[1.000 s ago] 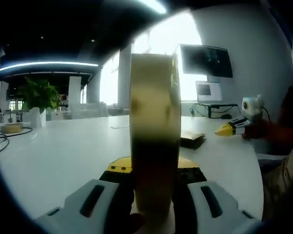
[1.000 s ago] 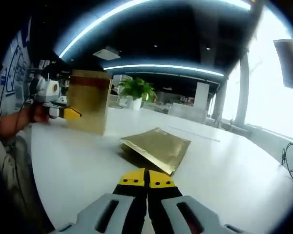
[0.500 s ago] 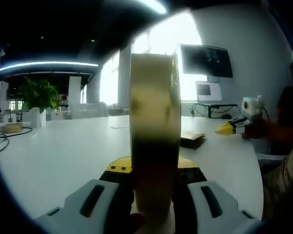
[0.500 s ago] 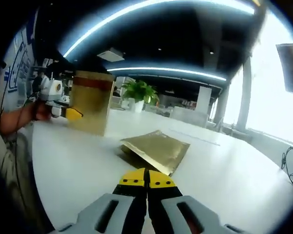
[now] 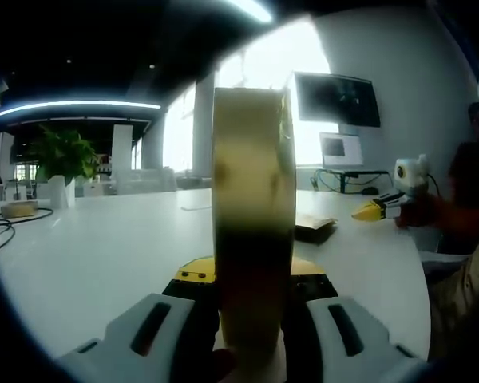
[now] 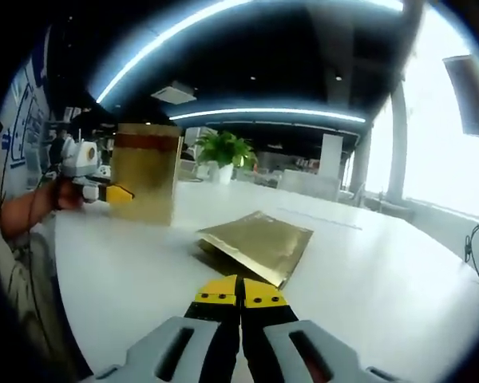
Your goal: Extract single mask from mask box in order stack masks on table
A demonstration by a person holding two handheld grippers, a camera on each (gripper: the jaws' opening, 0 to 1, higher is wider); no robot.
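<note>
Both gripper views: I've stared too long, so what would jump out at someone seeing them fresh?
In the left gripper view, the tall gold mask box stands upright, clamped edge-on in the left gripper. In the right gripper view, a flat gold mask packet lies alone on the white table, just ahead of the shut right gripper.

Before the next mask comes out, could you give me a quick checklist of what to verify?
1. Left tool grips the gold mask box: ok, clamped and upright.
2. Right tool free for the pull: ok, shut on nothing.
3. Box opening faces the right tool: cannot tell.
4. A mask sticks out ready to pinch: cannot tell.
5. Gold packet already lies flat on the white table as the stack base: ok.
6. Bare table between right tool and packet: ok.
</note>
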